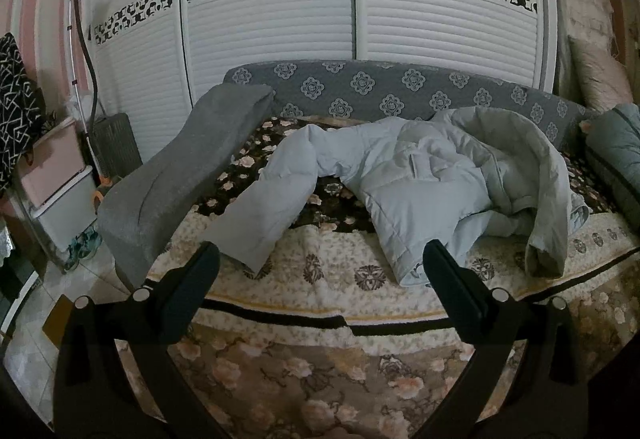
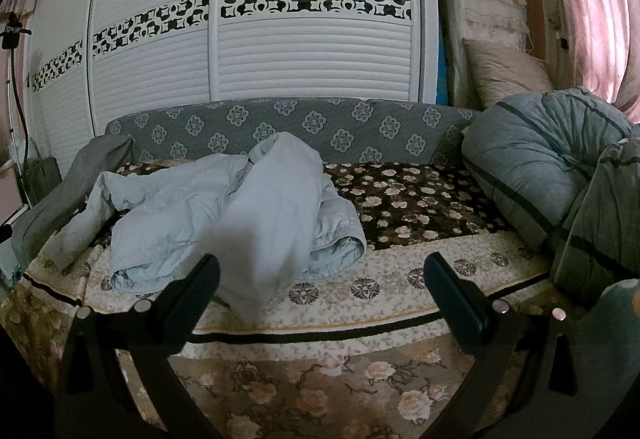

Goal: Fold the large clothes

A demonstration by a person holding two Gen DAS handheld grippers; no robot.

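A pale blue padded jacket (image 1: 420, 175) lies crumpled on the floral blanket of a sofa bed (image 1: 320, 279). One sleeve stretches toward the front left and the body is bunched at the right. In the right wrist view the jacket (image 2: 240, 207) lies left of centre, with one sleeve blurred near the left finger. My left gripper (image 1: 320, 259) is open and empty, just short of the jacket's lower edge. My right gripper (image 2: 320, 271) is open and empty, in front of the blanket's edge to the right of the jacket.
A grey bolster (image 1: 180, 175) lies along the bed's left side. Folded grey-green quilts (image 2: 560, 183) are piled at the right end. White louvred wardrobe doors (image 1: 272, 39) stand behind the patterned backrest (image 1: 400, 91). Storage boxes (image 1: 60, 183) and a floor stand (image 1: 88, 59) are at the far left.
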